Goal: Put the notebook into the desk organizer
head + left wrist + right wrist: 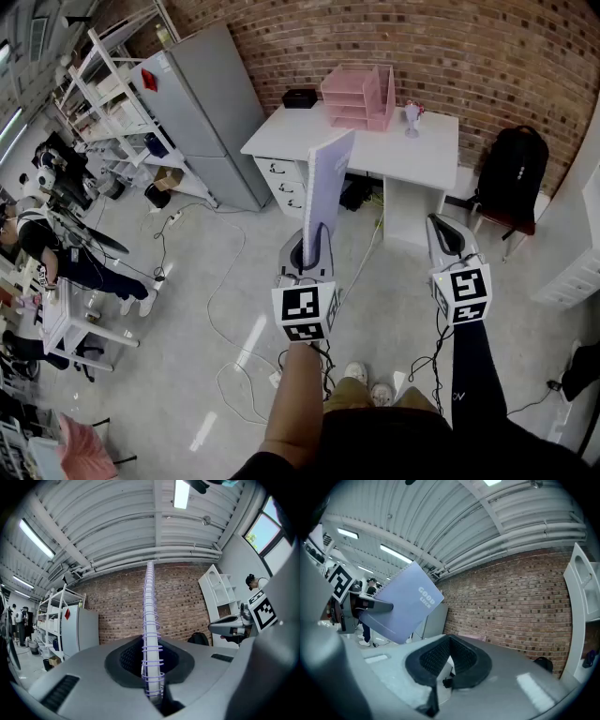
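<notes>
The left gripper clamps its fingers on the purple notebook, held upright in the air. The right gripper has its fingers together, empty; the pink desk organizer sits on the white bench.

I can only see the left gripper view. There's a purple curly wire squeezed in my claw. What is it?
Observer: It's the spiral of a notebook. The right gripper view shows its lavender cover, printed GOOD LUCK.
Operator: Where's the organizer it goes in?
Observer: The head view shows a pink desk organizer on the white desk by the brick wall, ahead of your left claw.
Operator: Is my other claw carrying something?
Observer: No. The right claw has nothing between its jaws.
</notes>
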Available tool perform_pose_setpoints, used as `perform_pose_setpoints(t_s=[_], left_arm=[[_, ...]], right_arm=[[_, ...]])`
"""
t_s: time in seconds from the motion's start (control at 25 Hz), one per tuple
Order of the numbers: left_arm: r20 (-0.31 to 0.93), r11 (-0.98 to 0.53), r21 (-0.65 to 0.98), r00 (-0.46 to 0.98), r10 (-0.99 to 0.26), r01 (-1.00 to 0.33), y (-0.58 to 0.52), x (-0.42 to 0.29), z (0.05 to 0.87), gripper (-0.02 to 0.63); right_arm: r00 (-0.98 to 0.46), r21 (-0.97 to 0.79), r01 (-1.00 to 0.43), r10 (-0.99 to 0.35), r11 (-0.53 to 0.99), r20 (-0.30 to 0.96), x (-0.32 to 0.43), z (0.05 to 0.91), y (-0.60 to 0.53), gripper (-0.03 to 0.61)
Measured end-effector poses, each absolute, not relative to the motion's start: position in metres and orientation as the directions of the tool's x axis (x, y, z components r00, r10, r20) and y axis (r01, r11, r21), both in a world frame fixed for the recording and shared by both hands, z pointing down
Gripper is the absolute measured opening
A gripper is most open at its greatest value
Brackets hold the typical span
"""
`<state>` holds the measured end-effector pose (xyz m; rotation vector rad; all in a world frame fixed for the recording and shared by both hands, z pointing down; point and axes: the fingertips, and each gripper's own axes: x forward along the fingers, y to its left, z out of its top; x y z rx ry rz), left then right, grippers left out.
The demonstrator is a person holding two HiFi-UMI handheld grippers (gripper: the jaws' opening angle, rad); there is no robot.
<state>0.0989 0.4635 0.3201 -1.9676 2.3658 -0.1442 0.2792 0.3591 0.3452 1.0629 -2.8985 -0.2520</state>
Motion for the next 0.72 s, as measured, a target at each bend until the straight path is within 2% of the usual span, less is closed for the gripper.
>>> perform_pose_setpoints(t_s=[0.32,0.72], left_arm=[[0.017,0.171,-0.140,-0.175,-0.984,-0.975,0.469,0.121,0.316,0.035],[-0.012,0.178,-0.126,-0.178,-0.984,-0.976,0.447,0.104,0.309,0.035]], right_arm=[[-0.766,0.136,-0.640,-0.641,0.756,-0.046,0.296,0.335,0.361,-0.002],[-0.773,0.113,-0.635,-0.628,0.764,-0.095,0.283,0.322,0.336,-0.002]])
